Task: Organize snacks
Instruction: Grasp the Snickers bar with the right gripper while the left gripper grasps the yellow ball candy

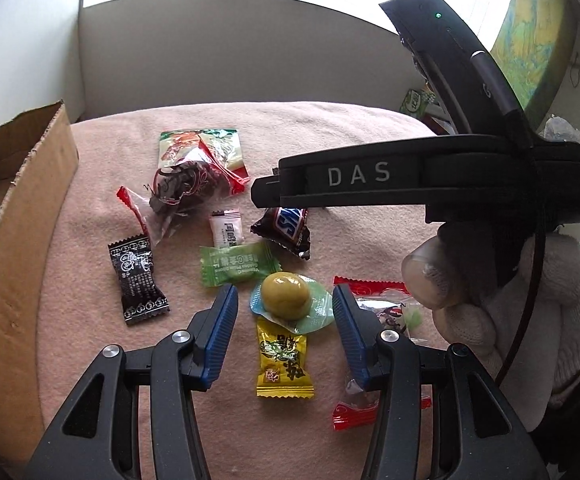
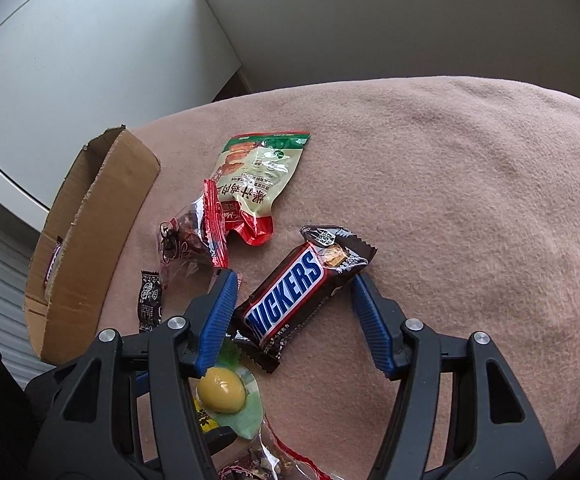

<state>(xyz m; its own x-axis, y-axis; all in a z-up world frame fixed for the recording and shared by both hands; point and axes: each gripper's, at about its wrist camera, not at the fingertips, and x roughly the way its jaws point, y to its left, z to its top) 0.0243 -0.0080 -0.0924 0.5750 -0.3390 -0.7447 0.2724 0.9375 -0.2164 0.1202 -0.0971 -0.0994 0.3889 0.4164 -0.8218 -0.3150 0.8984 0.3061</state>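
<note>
Blue-padded fingers (image 1: 220,336) of the left gripper (image 1: 286,332) stand spread on either side of a round yellow-green sweet in a clear green wrapper (image 1: 286,300), touching nothing. Just beside it lie a yellow packet (image 1: 284,360), a green candy (image 1: 238,266), a small white one (image 1: 226,230) and a black sachet (image 1: 138,282). From the other side, the right gripper (image 2: 294,316) straddles a Snickers bar (image 2: 290,296) lying flat on the pink blanket (image 2: 450,200), its pads apart and not yet pressing the wrapper. A gloved hand (image 1: 530,300) carries that tool.

The cardboard box (image 1: 22,208) at the blanket's edge seems to hold one or two packets already, though its inside is mostly hidden. Nearly everything else, including the large chicken-snack pouch (image 2: 258,176) and a bag of dark dried fruit (image 1: 182,192), is loose on the blanket, so I judge the sorting barely begun, with two picks about to happen.
</note>
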